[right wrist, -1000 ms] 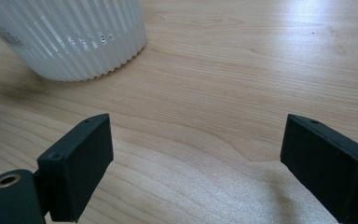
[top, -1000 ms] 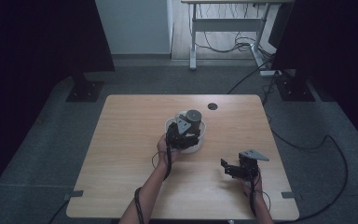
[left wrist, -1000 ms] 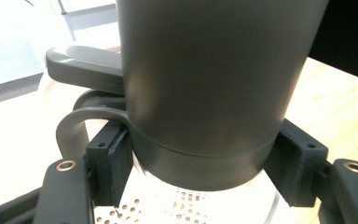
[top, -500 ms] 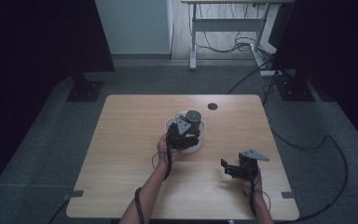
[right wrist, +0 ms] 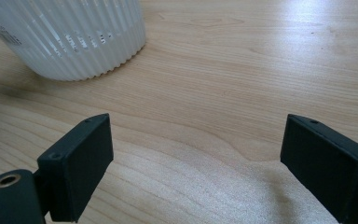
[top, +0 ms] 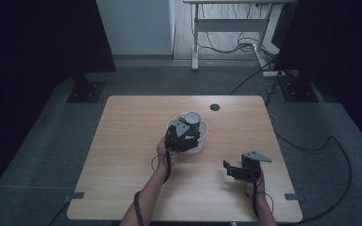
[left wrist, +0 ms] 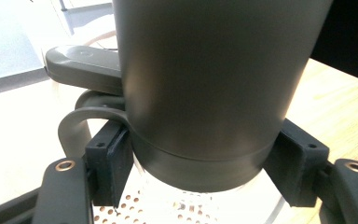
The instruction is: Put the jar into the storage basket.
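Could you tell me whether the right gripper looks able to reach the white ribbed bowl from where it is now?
Probably yes: the right gripper hovers open over bare table, and nothing lies between it and the white ribbed bowl.

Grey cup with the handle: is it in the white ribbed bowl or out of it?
In. The grey cup stands upright over the white ribbed bowl's perforated bottom, clamped by the left gripper.

One mug (top: 192,118), one bowl (top: 203,136) (white, ribbed)
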`<state>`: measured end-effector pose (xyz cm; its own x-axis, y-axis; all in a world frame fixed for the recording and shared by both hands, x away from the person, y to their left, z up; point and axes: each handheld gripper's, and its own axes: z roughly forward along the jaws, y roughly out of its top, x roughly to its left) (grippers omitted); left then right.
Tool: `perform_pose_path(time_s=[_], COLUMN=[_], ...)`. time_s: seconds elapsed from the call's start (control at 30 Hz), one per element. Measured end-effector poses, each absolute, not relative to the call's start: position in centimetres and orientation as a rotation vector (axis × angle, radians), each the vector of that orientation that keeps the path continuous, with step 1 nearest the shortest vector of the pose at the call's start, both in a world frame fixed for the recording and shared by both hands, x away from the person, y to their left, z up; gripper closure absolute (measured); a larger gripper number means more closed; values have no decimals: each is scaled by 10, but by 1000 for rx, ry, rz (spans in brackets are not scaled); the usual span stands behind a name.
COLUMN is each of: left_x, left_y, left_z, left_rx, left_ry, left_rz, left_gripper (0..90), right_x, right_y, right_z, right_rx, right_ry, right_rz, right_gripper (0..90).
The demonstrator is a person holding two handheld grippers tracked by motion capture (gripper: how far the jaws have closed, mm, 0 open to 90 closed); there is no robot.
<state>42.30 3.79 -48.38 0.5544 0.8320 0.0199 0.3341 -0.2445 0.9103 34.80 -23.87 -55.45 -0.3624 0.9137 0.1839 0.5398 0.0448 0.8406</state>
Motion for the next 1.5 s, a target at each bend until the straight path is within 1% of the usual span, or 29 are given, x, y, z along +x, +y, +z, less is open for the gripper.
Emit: perform_pose_path(time_s=[0.57, 0.63, 0.7, 0.83, 0.97, 1.2, 1.5], left_x=[422, 421, 421, 418, 417, 413, 402], left_y=[42, 41, 41, 39, 41, 48, 59], left_z=[-485, -485, -484, -484, -482, -478, -470], left_rx=[1826, 1828, 1829, 1843, 1852, 1861, 1839], left_ry=[950, 950, 954, 930, 912, 889, 867], left_rz=[637, 651, 653, 643, 608, 563, 579], left_gripper=[265, 239, 178, 92, 51, 44, 44], right_x=[348, 348, 348, 348, 348, 349, 349], right_y=[-238, -238, -238, -238, -238, -238, -238], right_z=[-555, -555, -555, -554, -554, -554, -554], right_rx=[1460, 1461, 1462, 1457, 1455, 1453, 1456], right_ry=[1927, 1928, 1927, 1927, 1930, 1930, 1930], right_rz=[1247, 1247, 1245, 1246, 1239, 1238, 1238], right_gripper=[91, 91, 91, 90, 90, 90, 90])
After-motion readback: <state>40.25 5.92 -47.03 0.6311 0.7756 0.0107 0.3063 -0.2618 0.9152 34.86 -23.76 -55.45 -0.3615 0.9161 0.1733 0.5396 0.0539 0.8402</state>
